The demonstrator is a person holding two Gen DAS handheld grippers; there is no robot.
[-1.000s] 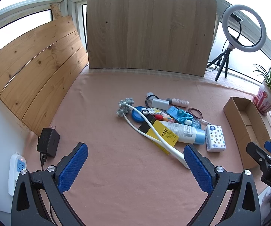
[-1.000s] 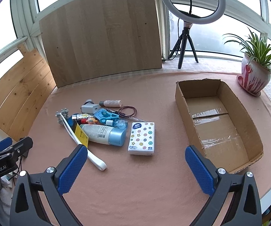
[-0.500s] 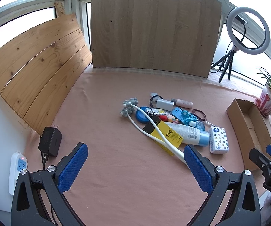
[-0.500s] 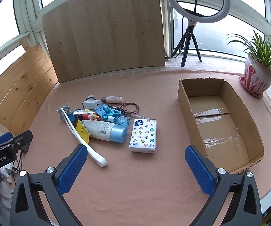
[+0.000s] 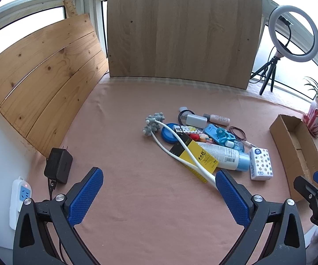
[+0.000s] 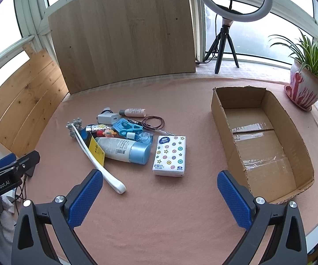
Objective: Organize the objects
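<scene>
Right now we hold our left gripper (image 5: 159, 191) and right gripper (image 6: 160, 193) wide open over the pink cloth (image 6: 159, 209), with nothing in them. Next we see the tissue pack (image 6: 170, 155) beside a pile of small things (image 6: 119, 132). Farther right sits the open cardboard box (image 6: 291, 137).

A heap of small items (image 6: 123, 132) lay mid-table, the tissue pack (image 6: 170, 155) just right of it; the cardboard box (image 6: 291, 128) sat near the table's (image 6: 159, 209) right edge.
</scene>
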